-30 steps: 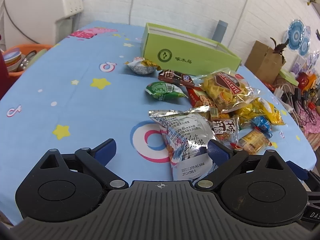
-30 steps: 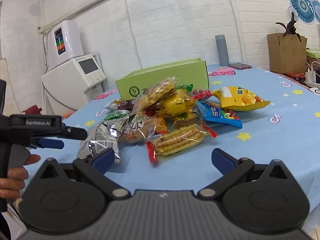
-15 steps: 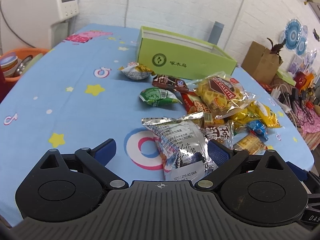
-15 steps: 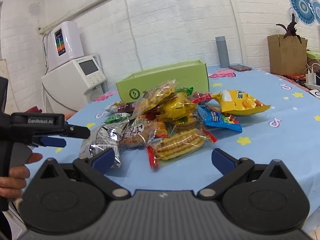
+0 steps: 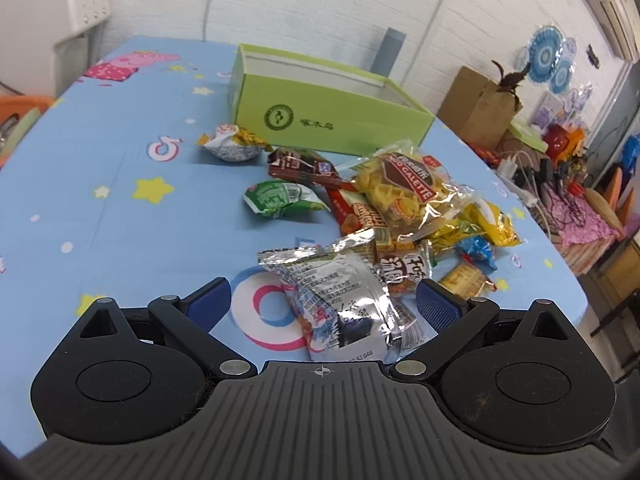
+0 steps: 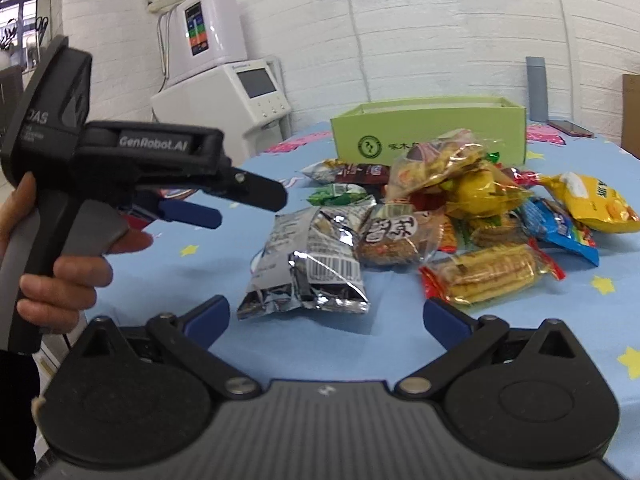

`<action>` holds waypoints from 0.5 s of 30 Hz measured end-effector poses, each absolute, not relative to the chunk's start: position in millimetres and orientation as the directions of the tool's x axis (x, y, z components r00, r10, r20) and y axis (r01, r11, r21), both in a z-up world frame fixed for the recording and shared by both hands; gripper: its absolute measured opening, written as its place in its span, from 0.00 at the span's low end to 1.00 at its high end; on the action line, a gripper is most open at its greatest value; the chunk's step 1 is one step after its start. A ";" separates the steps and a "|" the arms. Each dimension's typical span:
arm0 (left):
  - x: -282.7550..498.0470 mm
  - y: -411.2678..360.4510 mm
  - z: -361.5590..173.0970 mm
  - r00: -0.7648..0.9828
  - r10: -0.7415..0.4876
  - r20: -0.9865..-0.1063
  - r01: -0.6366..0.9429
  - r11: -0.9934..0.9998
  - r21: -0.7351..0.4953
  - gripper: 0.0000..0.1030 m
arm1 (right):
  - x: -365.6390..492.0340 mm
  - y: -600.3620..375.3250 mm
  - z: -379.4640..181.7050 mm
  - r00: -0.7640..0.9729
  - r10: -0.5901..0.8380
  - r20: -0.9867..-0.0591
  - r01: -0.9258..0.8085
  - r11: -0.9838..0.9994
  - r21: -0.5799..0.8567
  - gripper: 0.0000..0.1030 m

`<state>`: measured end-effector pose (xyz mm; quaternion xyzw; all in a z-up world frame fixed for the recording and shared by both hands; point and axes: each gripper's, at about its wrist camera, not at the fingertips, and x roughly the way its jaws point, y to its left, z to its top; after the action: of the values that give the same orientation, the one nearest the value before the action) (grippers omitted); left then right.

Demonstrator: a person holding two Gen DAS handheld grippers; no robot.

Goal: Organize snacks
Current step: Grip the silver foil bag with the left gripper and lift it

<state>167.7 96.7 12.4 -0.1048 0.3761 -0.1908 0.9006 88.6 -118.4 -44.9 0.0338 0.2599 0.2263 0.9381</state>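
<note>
Left gripper (image 5: 322, 300) closer on silver foil packet (image 5: 340, 292), jaws wide apart either side, nothing gripped yet.
Since 1 s ago it's moved in from the pile's edge, prob. first pick for green box (image 5: 328, 116) behind. Right gripper (image 6: 326, 314) also spread, empty, near table (image 5: 100, 168) edge. Legible: "GALETTE" on waffle bag (image 5: 404, 188); "GenRobot.AI" on the left tool; box logo text too small.

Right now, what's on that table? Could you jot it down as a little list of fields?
Surface: table with blue star-print cloth
Container: green box, open, nothing visible inside from here
Snacks: loose pile in front of the box
Nearest snack: silver packet, lying flat
Left gripper: open, the silver packet between its fingers, not clamped
Right gripper: open, holding nothing
</note>
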 end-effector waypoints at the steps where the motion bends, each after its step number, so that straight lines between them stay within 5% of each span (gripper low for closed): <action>1: 172.8 95.1 14.0 0.619 -0.438 -0.652 0.276 0.898 -0.342 0.89 | 92.3 -115.4 -42.7 0.754 0.447 -0.482 -0.414 0.892 0.179 1.00; 15: 209.5 78.8 15.9 0.390 -0.482 -0.784 0.295 0.872 -0.389 0.88 | 133.9 -90.7 -8.6 0.652 0.470 -0.596 -0.489 0.860 0.144 1.00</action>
<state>209.5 78.8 15.9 -0.0935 0.4998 -0.2346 0.8285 133.9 -90.7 -8.6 -0.0149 0.3234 0.2637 0.9086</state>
